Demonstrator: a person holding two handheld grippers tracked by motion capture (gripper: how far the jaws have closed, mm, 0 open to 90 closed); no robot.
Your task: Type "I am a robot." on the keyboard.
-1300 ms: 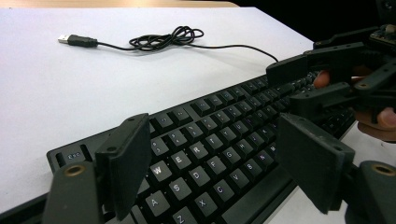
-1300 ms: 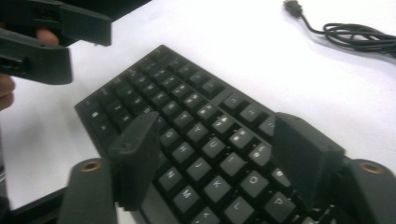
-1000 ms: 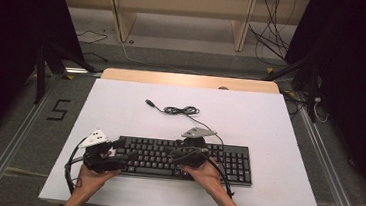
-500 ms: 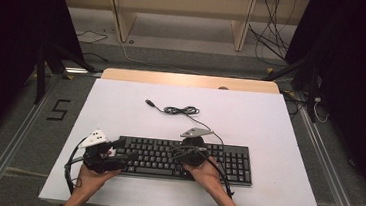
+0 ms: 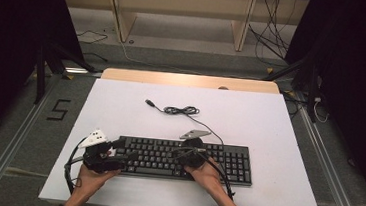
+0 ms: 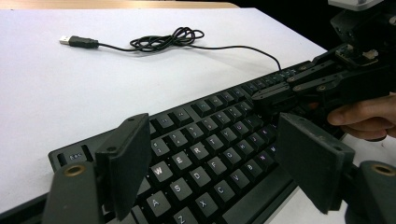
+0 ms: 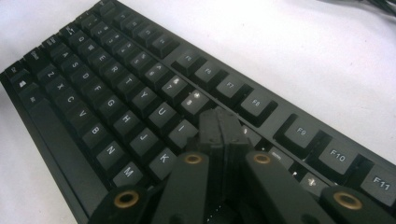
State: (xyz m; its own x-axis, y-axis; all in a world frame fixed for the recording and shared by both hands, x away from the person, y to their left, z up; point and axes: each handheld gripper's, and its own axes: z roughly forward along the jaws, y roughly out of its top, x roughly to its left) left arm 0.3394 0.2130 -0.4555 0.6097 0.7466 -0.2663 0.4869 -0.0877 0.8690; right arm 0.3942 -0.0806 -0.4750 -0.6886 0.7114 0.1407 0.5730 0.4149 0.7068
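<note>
Key-pressing step in hand. The black keyboard (image 5: 186,159) lay at the white bench's (image 5: 120,112) near edge. The right tool (image 7: 219,122), jaws just closed together on nothing, probably rested on a key; the left tool (image 6: 212,163) hovered spread. Next: press straight down.

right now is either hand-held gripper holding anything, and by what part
Nothing is held. The right hand-held gripper is shut on itself, tips down among the keys of the keyboard; the left hand-held gripper stands open over the keyboard's left end.
</note>
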